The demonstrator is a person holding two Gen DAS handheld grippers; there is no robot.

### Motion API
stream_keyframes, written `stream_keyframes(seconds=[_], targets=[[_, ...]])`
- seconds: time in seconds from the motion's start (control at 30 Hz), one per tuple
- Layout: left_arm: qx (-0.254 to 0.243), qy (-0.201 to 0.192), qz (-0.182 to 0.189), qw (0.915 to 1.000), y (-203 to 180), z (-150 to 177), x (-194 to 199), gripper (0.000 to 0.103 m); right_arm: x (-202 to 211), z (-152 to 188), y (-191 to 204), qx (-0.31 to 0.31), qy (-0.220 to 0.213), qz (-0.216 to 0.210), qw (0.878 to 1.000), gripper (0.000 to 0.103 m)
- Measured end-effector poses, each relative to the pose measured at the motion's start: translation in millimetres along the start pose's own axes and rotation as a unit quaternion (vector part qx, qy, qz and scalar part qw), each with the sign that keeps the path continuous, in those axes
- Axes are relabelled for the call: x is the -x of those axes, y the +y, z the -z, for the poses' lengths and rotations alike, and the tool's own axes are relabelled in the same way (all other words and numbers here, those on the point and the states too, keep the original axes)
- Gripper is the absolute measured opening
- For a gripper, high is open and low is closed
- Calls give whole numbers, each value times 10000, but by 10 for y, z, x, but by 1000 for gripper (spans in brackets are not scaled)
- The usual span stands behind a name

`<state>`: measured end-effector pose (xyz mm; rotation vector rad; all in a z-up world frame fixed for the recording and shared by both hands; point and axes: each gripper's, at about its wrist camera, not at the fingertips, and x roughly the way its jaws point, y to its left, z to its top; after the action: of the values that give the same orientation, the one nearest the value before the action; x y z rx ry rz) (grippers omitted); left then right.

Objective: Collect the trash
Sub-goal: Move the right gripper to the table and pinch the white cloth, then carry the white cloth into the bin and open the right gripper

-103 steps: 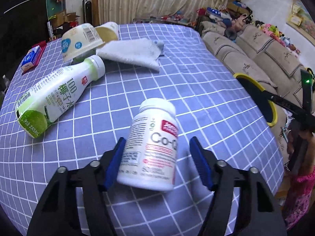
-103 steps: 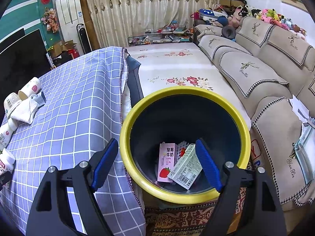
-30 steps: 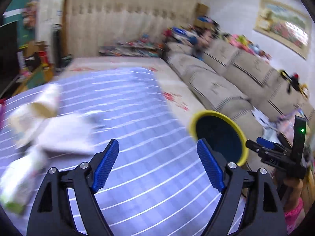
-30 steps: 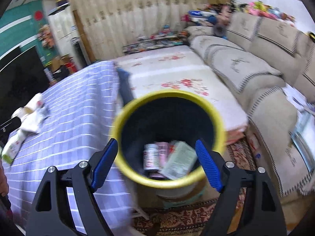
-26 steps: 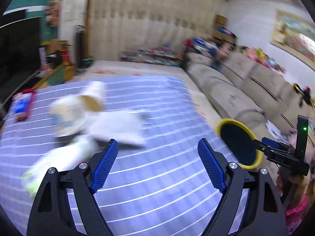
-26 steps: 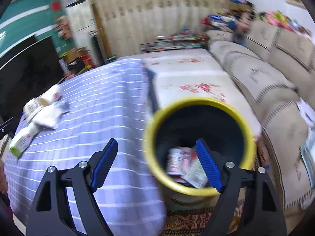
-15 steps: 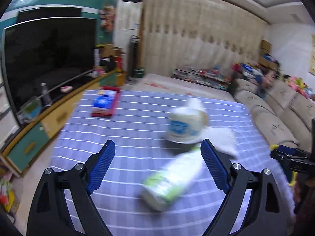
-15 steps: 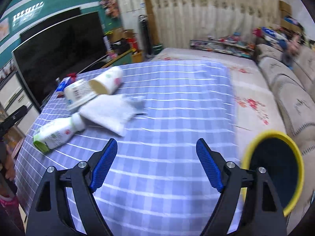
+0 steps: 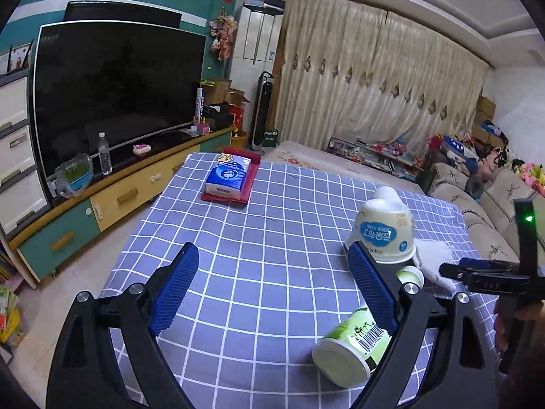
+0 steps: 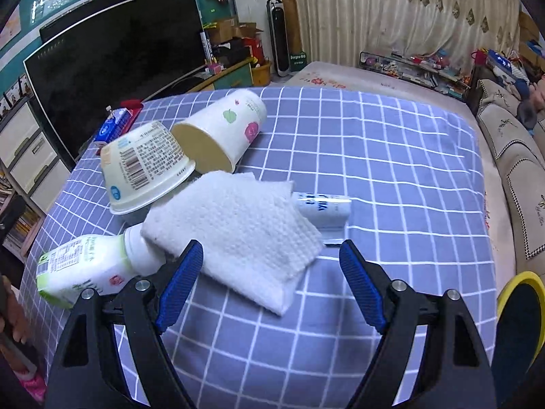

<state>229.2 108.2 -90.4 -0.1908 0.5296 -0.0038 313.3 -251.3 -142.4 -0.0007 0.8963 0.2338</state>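
On the blue checked tablecloth (image 10: 391,177) lie a folded white paper towel (image 10: 238,231), a green-and-white drink bottle (image 10: 88,266) on its side, an overturned yogurt tub (image 10: 146,167), a paper cup (image 10: 221,129) on its side and a small white-and-blue tube (image 10: 323,206). My right gripper (image 10: 269,283) is open and empty, just short of the towel's near edge. My left gripper (image 9: 272,289) is open and empty over the table; the bottle (image 9: 354,344) and the tub (image 9: 383,235) lie by its right finger. The yellow-rimmed bin (image 10: 517,320) shows at the right edge.
A blue tissue pack on a red tray (image 9: 230,179) sits at the table's far end. A TV (image 9: 112,92) on a low cabinet stands to the left. A beige sofa (image 9: 490,197) runs along the right. My right gripper shows in the left wrist view (image 9: 490,272).
The pill bottle that sat between my left fingers is now in the bin. Both grippers have swung away from the bin back to the table; the right one now faces the towel.
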Motion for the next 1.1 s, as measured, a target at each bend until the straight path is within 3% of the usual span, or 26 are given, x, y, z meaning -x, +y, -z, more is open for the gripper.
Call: stream_keyframes(seconds=[0.13,0.2,0.3,0.33,0.63,1.1], targets=[[32,51,6,10000,24,32,-27,89,-73,12,51,83,64,61,9999,72],[24,70,7,10000,28,39,-37,89,-130,21,76,128,181,54,9997,41],[28,88,-15,10000,29,49,-51,89,-155,39,96,51,209,-9,9998,9],[42,81,-24,10000,36,53,-49,89,-133,51,99,39,181,-37,9998,5],[155,102,7,9998,66,77,-50,89,399,91,114,-111,-363,-345,9987,4],[113,101,16,9999,53,90,-39,89,1326,63,29,-252,-1323,-382,9902,4]])
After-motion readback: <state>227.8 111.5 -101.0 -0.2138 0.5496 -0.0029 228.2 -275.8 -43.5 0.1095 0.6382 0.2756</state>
